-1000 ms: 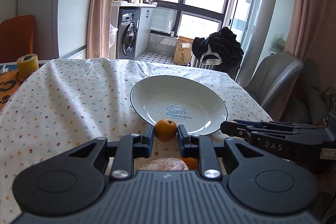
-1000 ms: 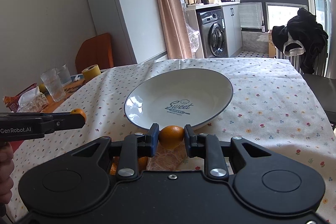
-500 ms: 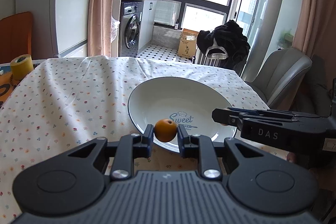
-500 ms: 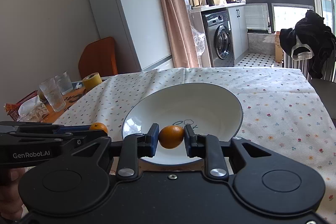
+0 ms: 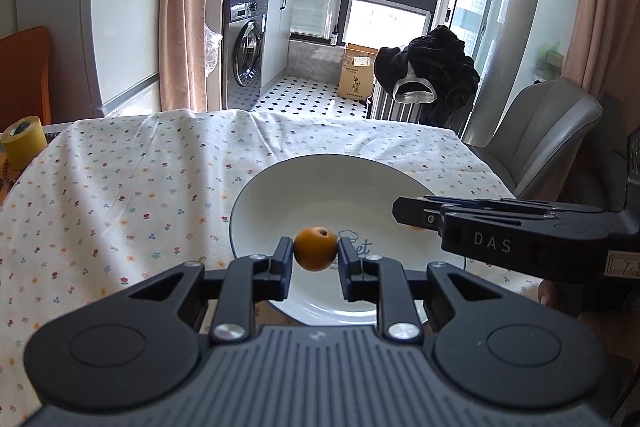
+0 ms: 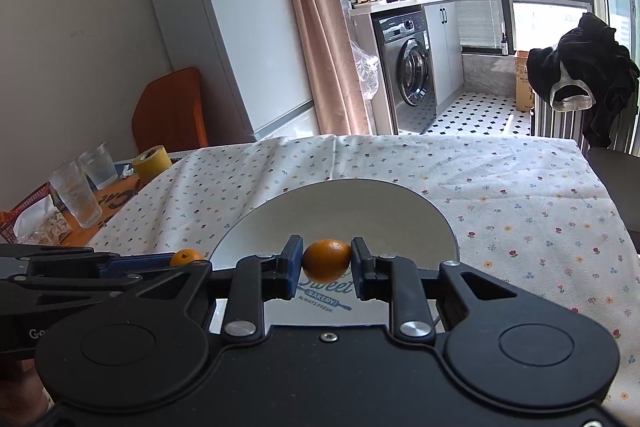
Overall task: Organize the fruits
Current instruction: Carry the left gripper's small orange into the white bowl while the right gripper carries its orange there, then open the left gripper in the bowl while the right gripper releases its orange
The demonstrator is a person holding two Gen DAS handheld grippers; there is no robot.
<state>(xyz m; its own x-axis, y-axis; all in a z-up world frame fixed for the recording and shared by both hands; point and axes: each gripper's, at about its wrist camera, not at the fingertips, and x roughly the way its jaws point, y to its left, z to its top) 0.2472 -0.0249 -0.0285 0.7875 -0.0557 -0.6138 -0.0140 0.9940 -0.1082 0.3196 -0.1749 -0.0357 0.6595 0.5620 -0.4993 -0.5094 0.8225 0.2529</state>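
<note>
Because the fruit goes in the plate [image 5: 256,203], each gripper's jaws pinch a small orange above it: left gripper [image 5: 316,253], right gripper [image 6: 326,261].

Yellow tape roll [image 6: 151,163] near two glasses [image 6: 76,194]; washing machine [image 5: 245,51] behind, perhaps idle.

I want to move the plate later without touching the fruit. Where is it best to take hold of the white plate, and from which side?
Probably the near rim of the white plate, approached low from the person's side. The rim rises off the tablecloth, giving an edge to pinch; the wide bowl offers none. Both tools are occupied: the left tool and right tool each hold a small orange.
</note>
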